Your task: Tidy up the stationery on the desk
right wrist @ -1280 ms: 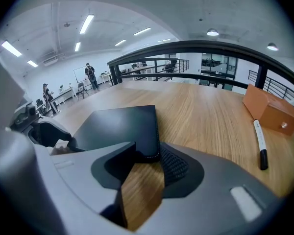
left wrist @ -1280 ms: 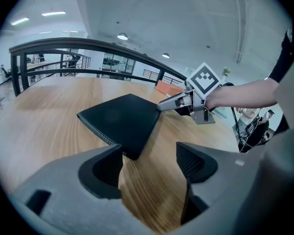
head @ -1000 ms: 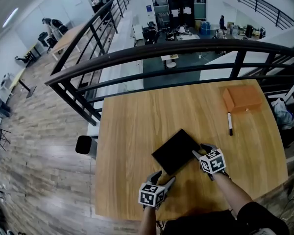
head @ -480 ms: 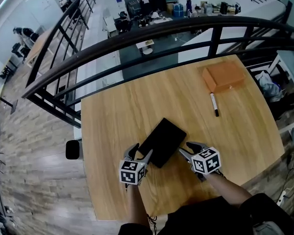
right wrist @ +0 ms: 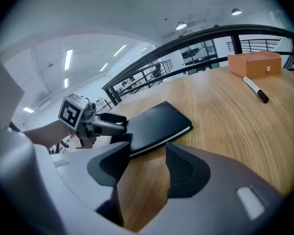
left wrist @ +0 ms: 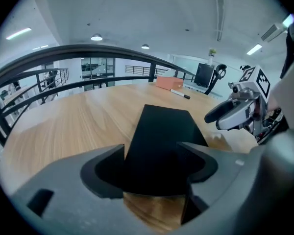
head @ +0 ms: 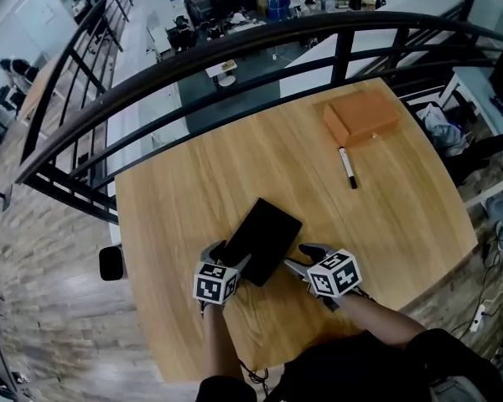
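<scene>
The black notebook (head: 264, 237) lies slantwise on the near part of the wooden desk (head: 193, 191), a little left of the middle, and both grippers are down at its near end. The left gripper (head: 228, 258) has its jaws spread wide with the notebook's near end sitting between them. In the left gripper view the jaw tips cover both side edges of the cover, so I cannot tell whether they press on it or only straddle it. From above, that gripper's marker cube hides the notebook's near left corner. The right gripper (head: 299, 256) is just beside the notebook's near right edge, jaws also spread. Its own view shows only bare wood in the gap, with the notebook's corner slipping out of sight behind the left-hand jaw. Well apart from all this, at the far right of the desk, sits an orange box (head: 360, 115) with a marker pen (head: 347, 167) lying just near of it, not touching. A black railing (head: 235, 53) curves along the far edge of the desk. The person's forearms are cut off by the bottom of the head view. The lower floor beyond the railing is too small and crowded to make out.
</scene>
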A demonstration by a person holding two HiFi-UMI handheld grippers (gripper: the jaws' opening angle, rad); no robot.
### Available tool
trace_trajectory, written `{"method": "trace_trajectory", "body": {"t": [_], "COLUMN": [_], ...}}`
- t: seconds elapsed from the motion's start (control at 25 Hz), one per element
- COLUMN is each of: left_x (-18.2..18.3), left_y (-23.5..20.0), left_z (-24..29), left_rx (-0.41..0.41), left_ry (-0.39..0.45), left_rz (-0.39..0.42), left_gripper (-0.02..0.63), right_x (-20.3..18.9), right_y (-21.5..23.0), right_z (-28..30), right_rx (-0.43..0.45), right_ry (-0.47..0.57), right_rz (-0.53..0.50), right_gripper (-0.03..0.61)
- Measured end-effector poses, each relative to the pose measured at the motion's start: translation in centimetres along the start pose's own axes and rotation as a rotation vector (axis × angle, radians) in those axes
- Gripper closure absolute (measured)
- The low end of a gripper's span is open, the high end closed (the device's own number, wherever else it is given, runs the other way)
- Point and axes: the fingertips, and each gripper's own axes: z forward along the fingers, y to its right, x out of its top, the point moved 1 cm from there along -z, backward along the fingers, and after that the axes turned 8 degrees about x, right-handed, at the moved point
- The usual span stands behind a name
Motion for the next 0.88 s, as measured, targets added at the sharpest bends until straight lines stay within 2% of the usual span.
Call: {"method": "trace_trajectory", "body": {"t": [0.28,0.56,0.88], "left_x": [-0.3,-1.1,-1.5], "left_y": [0.6,2.9,5.5], "left_z": [-0.1,-0.6,-1.1], "left_rx": [-0.025,-0.051,-0.073], "left_ry": [-0.027,-0.065,-0.016], "left_rz": [-0.018,0.013,-0.069], "left_gripper": [0.273,0.273,0.274], "right_x": [-0.4,-1.5,-2.4], "right_y": [-0.2,-0.2,0.0], "right_z": [0.9,1.4,1.6], "right_rx": [0.000,-0.007,0.000], "right_ry": [-0.025,-0.081,-0.115], "right_rz": [0.019,0.014,0.008], "right_gripper": [0.341,0.333,0.333]}}
